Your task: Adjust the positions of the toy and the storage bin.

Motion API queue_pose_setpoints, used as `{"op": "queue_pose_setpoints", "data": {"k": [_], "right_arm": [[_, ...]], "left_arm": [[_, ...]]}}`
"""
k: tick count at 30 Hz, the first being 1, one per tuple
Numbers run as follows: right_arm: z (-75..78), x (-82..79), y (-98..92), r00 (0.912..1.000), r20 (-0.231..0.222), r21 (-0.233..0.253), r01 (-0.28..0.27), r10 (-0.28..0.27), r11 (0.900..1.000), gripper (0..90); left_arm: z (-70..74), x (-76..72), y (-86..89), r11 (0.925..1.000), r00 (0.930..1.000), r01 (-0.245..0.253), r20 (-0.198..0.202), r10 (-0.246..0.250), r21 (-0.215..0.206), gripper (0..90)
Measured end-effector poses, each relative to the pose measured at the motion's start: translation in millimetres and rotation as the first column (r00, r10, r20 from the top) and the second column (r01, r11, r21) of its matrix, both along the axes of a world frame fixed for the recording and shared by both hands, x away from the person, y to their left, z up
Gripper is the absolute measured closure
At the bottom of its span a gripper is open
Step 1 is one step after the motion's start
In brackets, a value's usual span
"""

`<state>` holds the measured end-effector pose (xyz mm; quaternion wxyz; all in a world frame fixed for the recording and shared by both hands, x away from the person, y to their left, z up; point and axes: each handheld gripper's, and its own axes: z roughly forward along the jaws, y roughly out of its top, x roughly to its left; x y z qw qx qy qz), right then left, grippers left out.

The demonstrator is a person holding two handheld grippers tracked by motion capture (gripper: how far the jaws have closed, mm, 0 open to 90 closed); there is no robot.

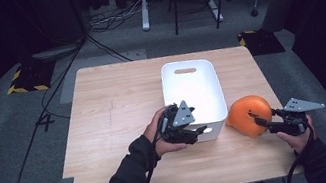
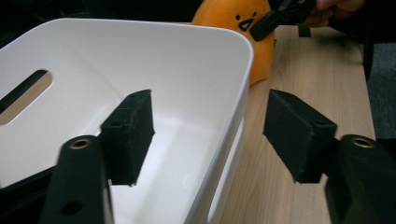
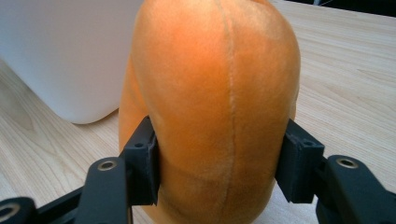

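Orange plush toy (image 3: 210, 107) sits on the table (image 1: 114, 115) just right of the white bin (image 1: 191, 91), right gripper (image 1: 264, 122) clamped on its sides, likely for a lift. Left gripper (image 2: 210, 135) open, straddling the bin's near wall, probably to steady it.

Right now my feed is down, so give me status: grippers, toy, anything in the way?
Left gripper open, straddling the white bin rim. Right gripper shut on the orange plush toy, on the table beside the bin. Bin empty, nothing in the way.
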<state>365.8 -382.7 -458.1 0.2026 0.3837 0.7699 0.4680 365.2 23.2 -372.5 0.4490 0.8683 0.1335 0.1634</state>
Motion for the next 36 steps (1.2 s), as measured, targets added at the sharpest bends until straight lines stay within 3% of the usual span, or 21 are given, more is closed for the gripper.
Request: {"op": "queue_pose_setpoints", "data": {"k": [6,14,18,20,25,36], "right_arm": [[-0.1,0.1,0.4,1.0,-0.002,0.004,0.003,-0.003,1.0,42.6],[-0.3,0.1,0.3,1.0,0.0,0.005,0.002,-0.002,1.0,42.6],[-0.3,0.1,0.2,1.0,-0.001,0.002,0.0,0.0,1.0,42.5],[-0.1,-0.2,0.7,1.0,-0.002,0.004,0.002,-0.002,1.0,42.5],[-0.1,-0.2,0.7,1.0,-0.003,0.004,0.001,-0.001,1.0,42.5],[-0.6,0.2,0.5,1.0,-0.009,0.012,0.004,-0.004,1.0,41.4]], "left_arm": [[2.0,-0.5,20.8,0.9969,0.9975,-0.071,-0.008,0.07,-0.036,21.8],[0.7,-7.6,45.9,0.9918,0.9922,-0.124,0.009,0.124,-0.032,17.7],[-2.4,-11.0,58.1,0.9892,0.9891,-0.146,0.013,0.146,-0.007,17.5],[-6.6,-12.8,63.2,0.9875,0.9875,-0.158,0.008,0.158,-0.01,17.5],[-20.5,-15.7,76.7,0.9821,0.9826,-0.185,-0.004,0.186,0.033,17.2],[-57.0,-16.3,103.3,0.9638,0.9627,-0.249,-0.085,0.257,0.096,17.2]]}}
